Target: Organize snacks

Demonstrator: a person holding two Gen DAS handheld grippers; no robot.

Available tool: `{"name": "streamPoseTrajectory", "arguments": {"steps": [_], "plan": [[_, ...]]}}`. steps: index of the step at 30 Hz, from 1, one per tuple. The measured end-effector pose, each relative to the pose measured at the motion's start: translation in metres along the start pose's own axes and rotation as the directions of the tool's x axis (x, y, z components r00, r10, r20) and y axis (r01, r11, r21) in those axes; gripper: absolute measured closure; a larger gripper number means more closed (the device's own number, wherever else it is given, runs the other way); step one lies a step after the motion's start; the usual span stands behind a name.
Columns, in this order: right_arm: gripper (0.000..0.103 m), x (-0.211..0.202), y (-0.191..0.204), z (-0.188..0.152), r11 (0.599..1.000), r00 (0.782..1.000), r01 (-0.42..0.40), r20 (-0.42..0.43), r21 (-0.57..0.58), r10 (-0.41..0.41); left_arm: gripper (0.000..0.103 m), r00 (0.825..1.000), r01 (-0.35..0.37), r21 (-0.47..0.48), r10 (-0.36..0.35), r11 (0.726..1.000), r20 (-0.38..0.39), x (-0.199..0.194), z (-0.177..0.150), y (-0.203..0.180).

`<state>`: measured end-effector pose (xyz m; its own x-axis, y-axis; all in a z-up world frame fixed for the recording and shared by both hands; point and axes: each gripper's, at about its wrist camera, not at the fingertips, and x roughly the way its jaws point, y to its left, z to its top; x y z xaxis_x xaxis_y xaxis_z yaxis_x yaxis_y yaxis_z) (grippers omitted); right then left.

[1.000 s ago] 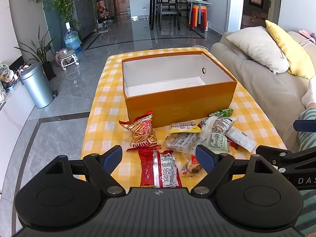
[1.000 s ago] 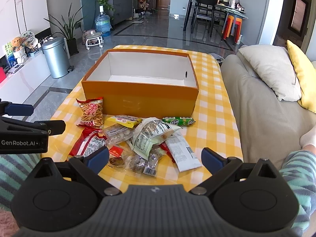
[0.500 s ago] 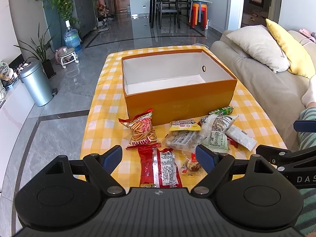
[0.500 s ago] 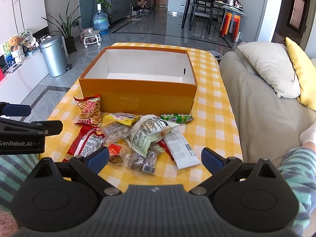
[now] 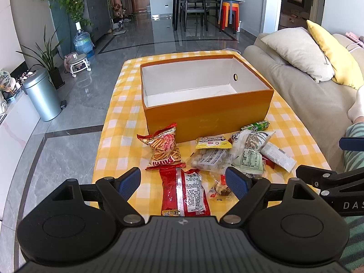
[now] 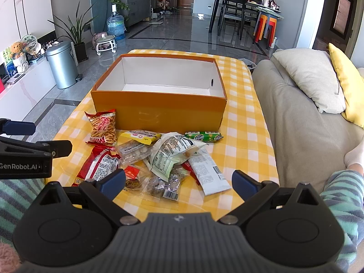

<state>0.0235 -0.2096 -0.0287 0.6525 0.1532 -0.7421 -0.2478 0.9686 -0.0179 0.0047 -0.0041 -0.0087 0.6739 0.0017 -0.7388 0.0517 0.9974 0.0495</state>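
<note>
Orange box (image 5: 208, 113) on checked tablecloth (image 5: 118, 122), open top, nothing visible inside; snacks not yet packed. Snack pile (image 6: 159, 157) loose, just in front of box's near wall.

Left gripper (image 5: 183, 182) jaws spread, holding nothing, hovering above red packet (image 5: 184, 192).

Right gripper (image 6: 178, 182) jaws wide, unloaded, over clear candy packs (image 6: 161, 185).

Suggest: take outer, non-overlapped packs first; pinch flat across packet width, lift clear of near wall before release. Green sausage (image 6: 203, 136) last.

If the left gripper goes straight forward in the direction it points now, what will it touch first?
Most likely the red packet, which lies between the open fingers of the left gripper. Beyond it lie the stick-snack bag and the orange box. Depth is uncertain.
</note>
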Motion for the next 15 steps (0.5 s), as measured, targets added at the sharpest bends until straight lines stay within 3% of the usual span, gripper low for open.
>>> {"name": "streamPoseTrajectory", "arguments": {"steps": [15], "plan": [[0.006,0.0,-0.0002,-0.0004,1.0,1.0,0.001,0.0,0.0,-0.001,0.005,1.0,-0.002,0.0,0.002,1.0,-0.012,-0.0011,0.001,-0.0006]]}}
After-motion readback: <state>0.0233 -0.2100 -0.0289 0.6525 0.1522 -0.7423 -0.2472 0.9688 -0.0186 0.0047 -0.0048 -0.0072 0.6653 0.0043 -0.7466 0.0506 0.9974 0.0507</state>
